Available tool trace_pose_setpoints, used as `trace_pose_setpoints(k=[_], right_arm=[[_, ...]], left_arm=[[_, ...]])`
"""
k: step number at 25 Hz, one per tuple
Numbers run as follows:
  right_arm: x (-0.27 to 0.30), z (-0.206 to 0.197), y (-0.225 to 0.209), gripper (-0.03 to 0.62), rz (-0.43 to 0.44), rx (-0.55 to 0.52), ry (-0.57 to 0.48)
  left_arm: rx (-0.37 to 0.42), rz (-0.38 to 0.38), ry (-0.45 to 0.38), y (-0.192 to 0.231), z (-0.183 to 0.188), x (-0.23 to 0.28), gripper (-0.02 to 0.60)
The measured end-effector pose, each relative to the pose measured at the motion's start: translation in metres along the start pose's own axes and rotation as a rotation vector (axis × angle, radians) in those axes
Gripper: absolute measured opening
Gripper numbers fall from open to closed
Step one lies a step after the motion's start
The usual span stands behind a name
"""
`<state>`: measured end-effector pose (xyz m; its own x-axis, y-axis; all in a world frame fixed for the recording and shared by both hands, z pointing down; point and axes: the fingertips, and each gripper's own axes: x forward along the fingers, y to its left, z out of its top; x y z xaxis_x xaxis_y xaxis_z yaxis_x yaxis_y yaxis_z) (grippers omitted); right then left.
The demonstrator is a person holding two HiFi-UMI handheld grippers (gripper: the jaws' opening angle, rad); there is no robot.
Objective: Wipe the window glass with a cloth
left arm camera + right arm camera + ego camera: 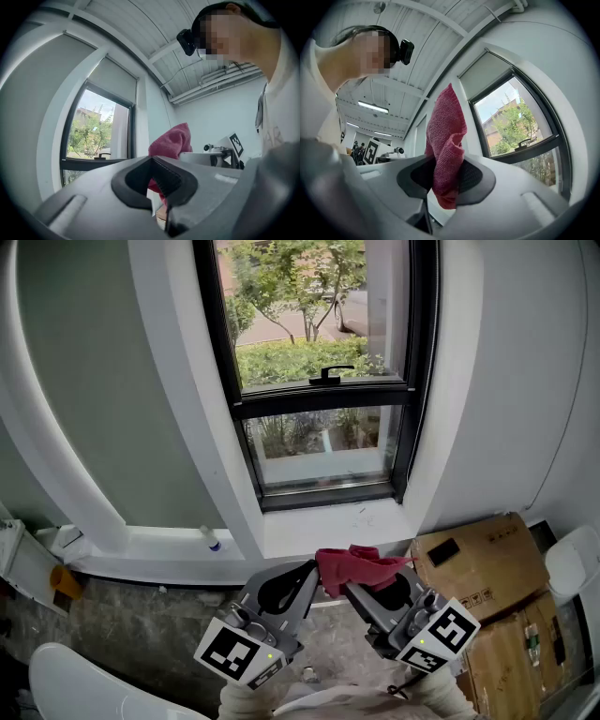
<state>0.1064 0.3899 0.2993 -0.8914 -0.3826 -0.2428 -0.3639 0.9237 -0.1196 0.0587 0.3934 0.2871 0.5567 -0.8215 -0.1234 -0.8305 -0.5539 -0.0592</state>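
The right gripper [443, 180] is clamped on a red cloth [446, 136], which stands bunched above its jaws. The left gripper [157, 180], just beside it, has its jaws together and appears empty. Both sit low, short of the white sill [328, 526] and well apart from the window glass [319, 442], so wiping looks not yet begun and the whole pane is left to do.
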Motion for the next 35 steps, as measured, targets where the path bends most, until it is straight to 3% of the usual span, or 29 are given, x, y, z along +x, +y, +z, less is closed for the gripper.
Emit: trace_pose_setpoints(k=[13,21,24,30,35], right_arm=[[0.033,-0.010,0.003,0.121,0.000,-0.003,0.015],[0.083,-0.012,0.003,0.123,-0.037,-0.010,-0.024],[0.100,-0.011,-0.001,0.123,-0.089,-0.046,-0.034],[0.106,-0.015,-0.031,0.123,-0.184,-0.009,-0.034],[0.112,-0.022,-0.066,0.123,-0.195,0.014,-0.028]], left_arm=[[0.002,0.004,-0.005,0.031,0.001,-0.008,0.000],[0.034,0.022,-0.019,0.081,0.006,-0.021,0.000],[0.062,0.011,-0.036,0.099,0.011,-0.025,0.000],[0.028,-0.032,-0.079,0.126,0.009,-0.005,0.000],[0.013,-0.046,-0.060,0.140,-0.005,0.030,0.000]])
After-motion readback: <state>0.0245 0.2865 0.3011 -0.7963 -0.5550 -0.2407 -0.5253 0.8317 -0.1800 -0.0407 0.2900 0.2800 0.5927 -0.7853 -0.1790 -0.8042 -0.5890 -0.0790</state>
